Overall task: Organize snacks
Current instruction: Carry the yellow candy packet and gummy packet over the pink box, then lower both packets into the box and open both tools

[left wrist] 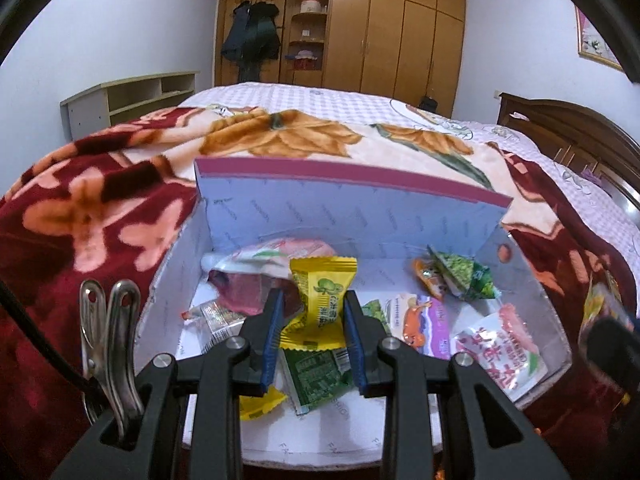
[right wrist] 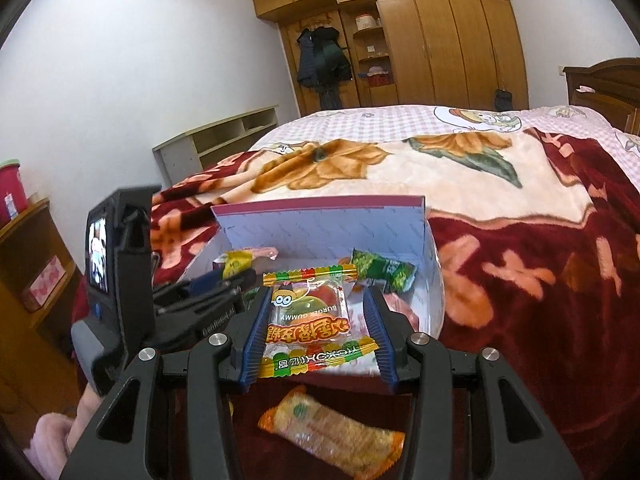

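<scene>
A white cardboard box [left wrist: 352,216] with a maroon rim lies open on the bed and holds several snack packets. My left gripper [left wrist: 314,308] is shut on a yellow candy packet [left wrist: 320,300] and holds it above the box floor. My right gripper [right wrist: 318,312] is shut on a clear burger gummy packet [right wrist: 312,320] at the box's near edge [right wrist: 434,280]. An orange wafer packet [right wrist: 332,432] lies on the blanket below the right gripper. The left gripper also shows in the right wrist view [right wrist: 224,280], reaching into the box.
In the box lie green packets [left wrist: 464,276], a pink-and-white packet [left wrist: 504,352] and a purple one [left wrist: 420,320]. A red floral blanket [right wrist: 520,280] covers the bed. A low shelf [right wrist: 216,140] and a wooden wardrobe [right wrist: 440,40] stand behind. A wooden side cabinet [right wrist: 32,264] stands at left.
</scene>
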`<move>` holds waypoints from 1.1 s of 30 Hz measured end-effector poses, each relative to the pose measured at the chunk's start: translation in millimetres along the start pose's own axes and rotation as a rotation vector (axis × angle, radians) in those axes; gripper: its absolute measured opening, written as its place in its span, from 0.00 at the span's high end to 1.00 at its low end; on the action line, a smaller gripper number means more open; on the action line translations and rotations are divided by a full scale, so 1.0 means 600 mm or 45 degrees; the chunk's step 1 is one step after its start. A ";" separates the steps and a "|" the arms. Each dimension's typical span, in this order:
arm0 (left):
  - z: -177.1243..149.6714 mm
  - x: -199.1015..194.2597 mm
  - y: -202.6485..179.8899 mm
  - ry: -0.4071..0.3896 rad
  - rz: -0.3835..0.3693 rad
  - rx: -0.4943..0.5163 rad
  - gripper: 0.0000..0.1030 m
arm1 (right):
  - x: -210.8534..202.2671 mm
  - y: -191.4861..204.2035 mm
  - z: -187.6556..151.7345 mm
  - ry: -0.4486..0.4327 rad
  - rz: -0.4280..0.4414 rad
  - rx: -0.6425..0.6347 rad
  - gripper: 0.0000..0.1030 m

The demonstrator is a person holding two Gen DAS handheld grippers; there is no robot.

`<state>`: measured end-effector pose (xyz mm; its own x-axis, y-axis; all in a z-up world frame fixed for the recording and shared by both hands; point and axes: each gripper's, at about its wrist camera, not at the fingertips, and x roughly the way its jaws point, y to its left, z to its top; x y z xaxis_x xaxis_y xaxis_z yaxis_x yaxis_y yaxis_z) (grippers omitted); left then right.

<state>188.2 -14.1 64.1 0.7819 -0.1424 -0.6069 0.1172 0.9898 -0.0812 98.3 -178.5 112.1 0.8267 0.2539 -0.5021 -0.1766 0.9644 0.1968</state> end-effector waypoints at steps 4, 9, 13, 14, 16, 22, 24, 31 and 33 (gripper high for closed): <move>-0.006 0.017 0.007 0.016 -0.001 -0.016 0.71 | 0.017 -0.003 0.012 -0.006 -0.015 -0.001 0.54; -0.010 0.018 0.005 0.001 -0.013 -0.012 0.70 | 0.045 -0.013 0.029 0.000 -0.051 -0.012 0.54; -0.014 0.018 0.008 -0.004 -0.020 -0.021 0.70 | 0.073 -0.025 0.043 0.019 -0.086 -0.009 0.54; -0.014 0.018 0.009 -0.003 -0.023 -0.026 0.70 | 0.080 -0.027 0.044 0.025 -0.090 -0.005 0.54; -0.014 0.019 0.010 -0.005 -0.023 -0.033 0.70 | 0.094 -0.029 0.046 0.045 -0.097 -0.004 0.54; -0.016 0.020 0.011 -0.009 -0.017 -0.047 0.67 | 0.142 -0.032 0.040 0.114 -0.107 -0.005 0.54; -0.015 0.021 0.011 -0.010 -0.016 -0.050 0.67 | 0.153 -0.034 0.037 0.130 -0.118 0.000 0.54; -0.016 0.023 0.013 -0.009 -0.016 -0.063 0.63 | 0.180 -0.051 0.026 0.174 -0.159 0.039 0.54; -0.016 0.023 0.013 -0.008 -0.017 -0.064 0.63 | 0.183 -0.050 0.025 0.170 -0.181 0.027 0.54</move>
<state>194.2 -8.0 47.6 0.7846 -0.1551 -0.6003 0.0966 0.9870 -0.1288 202.5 -180.3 63.4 0.7640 0.1245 -0.6331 -0.0510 0.9898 0.1331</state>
